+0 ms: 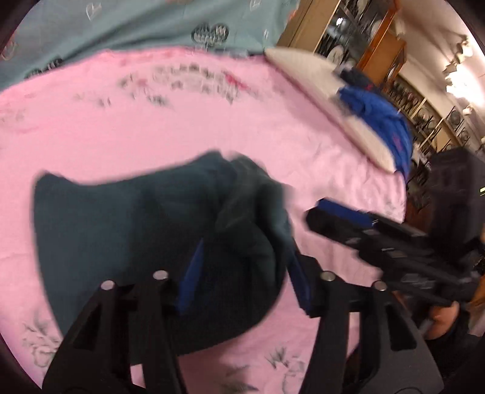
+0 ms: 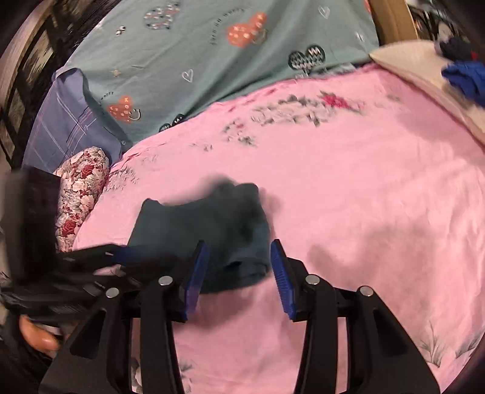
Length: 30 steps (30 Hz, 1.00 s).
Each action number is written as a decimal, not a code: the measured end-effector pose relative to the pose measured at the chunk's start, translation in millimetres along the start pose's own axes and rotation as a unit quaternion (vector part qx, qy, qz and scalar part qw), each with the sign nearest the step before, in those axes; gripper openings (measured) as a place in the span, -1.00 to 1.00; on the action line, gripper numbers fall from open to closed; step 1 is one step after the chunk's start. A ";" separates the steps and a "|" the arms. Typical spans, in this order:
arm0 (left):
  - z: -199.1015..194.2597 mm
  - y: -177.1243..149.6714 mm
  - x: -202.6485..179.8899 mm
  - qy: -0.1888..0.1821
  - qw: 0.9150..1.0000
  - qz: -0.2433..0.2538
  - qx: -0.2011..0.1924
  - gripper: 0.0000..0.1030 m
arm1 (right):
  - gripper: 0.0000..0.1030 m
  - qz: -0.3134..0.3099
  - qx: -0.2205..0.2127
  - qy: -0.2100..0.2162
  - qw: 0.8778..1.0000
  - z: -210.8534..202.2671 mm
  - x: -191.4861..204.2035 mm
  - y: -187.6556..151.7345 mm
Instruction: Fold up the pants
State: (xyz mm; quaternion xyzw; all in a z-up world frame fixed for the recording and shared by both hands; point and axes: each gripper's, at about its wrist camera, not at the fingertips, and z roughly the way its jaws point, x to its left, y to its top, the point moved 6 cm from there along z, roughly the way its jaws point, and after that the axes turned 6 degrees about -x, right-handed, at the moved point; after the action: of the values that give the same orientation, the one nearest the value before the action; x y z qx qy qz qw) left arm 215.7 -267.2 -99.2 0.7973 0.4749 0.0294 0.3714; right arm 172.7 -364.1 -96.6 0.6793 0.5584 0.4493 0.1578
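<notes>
Home bedroom: bed had pink floral sheet (image 2: 348, 188), pillows (image 2: 81, 194); wooden display cabinet (image 1: 357, 39) held plates.

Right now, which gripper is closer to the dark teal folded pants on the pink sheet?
Left. The left gripper hangs right over the dark teal folded pants, open, blue pads astride their bunched end. The right gripper hovers at their edge, also open.

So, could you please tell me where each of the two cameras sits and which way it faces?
Left wrist: on the left gripper, angled down at the dark pants on the pink sheet; its open jaws, the right gripper and a hand show.
Right wrist: on the right gripper, angled down at the same pants; its open jaws and the left gripper show.
Shared: pants, pink sheet, teal bedding, blue garment.
</notes>
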 end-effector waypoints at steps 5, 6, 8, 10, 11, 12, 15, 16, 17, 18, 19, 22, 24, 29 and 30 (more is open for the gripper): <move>-31.3 -7.7 27.0 -0.002 0.997 -0.067 -0.045 0.34 | 0.08 -0.004 0.003 0.018 1.000 -4.9 -10.0 1.1; -43.0 -6.7 29.0 0.005 0.996 -0.068 -0.061 0.51 | 0.08 -0.004 0.007 0.018 1.000 -3.1 -10.1 2.4; -70.2 -11.0 40.5 0.029 0.992 -0.076 -0.093 0.57 | 0.08 0.003 0.017 0.025 1.000 2.9 -12.0 4.5; -84.0 -18.0 58.3 0.048 0.990 -0.090 -0.099 0.58 | 0.14 0.012 0.033 0.043 0.998 11.5 -9.4 5.6; -85.9 -23.1 66.7 0.055 0.989 -0.101 -0.095 0.58 | 0.15 0.010 0.037 0.042 0.998 14.9 -7.1 5.9; -86.5 -28.3 75.1 0.060 0.988 -0.113 -0.090 0.58 | 0.21 0.009 0.042 0.039 0.998 19.2 -8.2 6.6; -85.4 -40.8 92.6 0.060 0.985 -0.140 -0.077 0.58 | 0.29 0.021 0.079 0.029 0.996 34.7 -14.8 1.2; -83.6 -43.7 95.6 0.056 0.985 -0.147 -0.074 0.58 | 0.29 0.028 0.092 0.022 0.995 38.3 -17.8 -2.6; -83.6 -45.8 97.8 0.054 0.985 -0.150 -0.072 0.58 | 0.29 0.030 0.102 0.014 0.994 40.3 -20.1 -6.4; -83.0 -47.0 99.5 0.053 0.984 -0.152 -0.071 0.58 | 0.29 0.030 0.108 0.012 0.994 41.0 -21.0 -9.5; -82.3 -48.2 100.7 0.051 0.985 -0.153 -0.069 0.58 | 0.28 0.035 0.117 0.023 0.992 41.7 -20.6 -13.7; -77.9 -48.4 101.1 0.049 0.985 -0.153 -0.065 0.58 | -0.54 0.046 0.137 0.062 0.988 40.3 -14.1 -22.1; -76.4 -48.8 100.5 0.047 0.986 -0.150 -0.062 0.58 | -0.60 0.030 0.122 0.058 0.990 31.3 -8.9 -18.7; -77.1 -50.6 101.8 0.047 0.986 -0.146 -0.062 0.60 | -0.63 0.003 0.102 0.069 0.992 8.4 17.6 1.2; -79.2 -51.0 103.9 0.048 0.986 -0.148 -0.065 0.60 | -0.63 -0.003 0.101 0.076 0.992 5.0 26.5 7.2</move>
State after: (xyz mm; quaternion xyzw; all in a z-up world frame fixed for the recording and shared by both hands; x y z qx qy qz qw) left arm 203.4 -127.6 -105.4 0.6900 0.6023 0.0432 0.3991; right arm 180.4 -341.2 -82.7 0.6537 0.6135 0.4406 0.0467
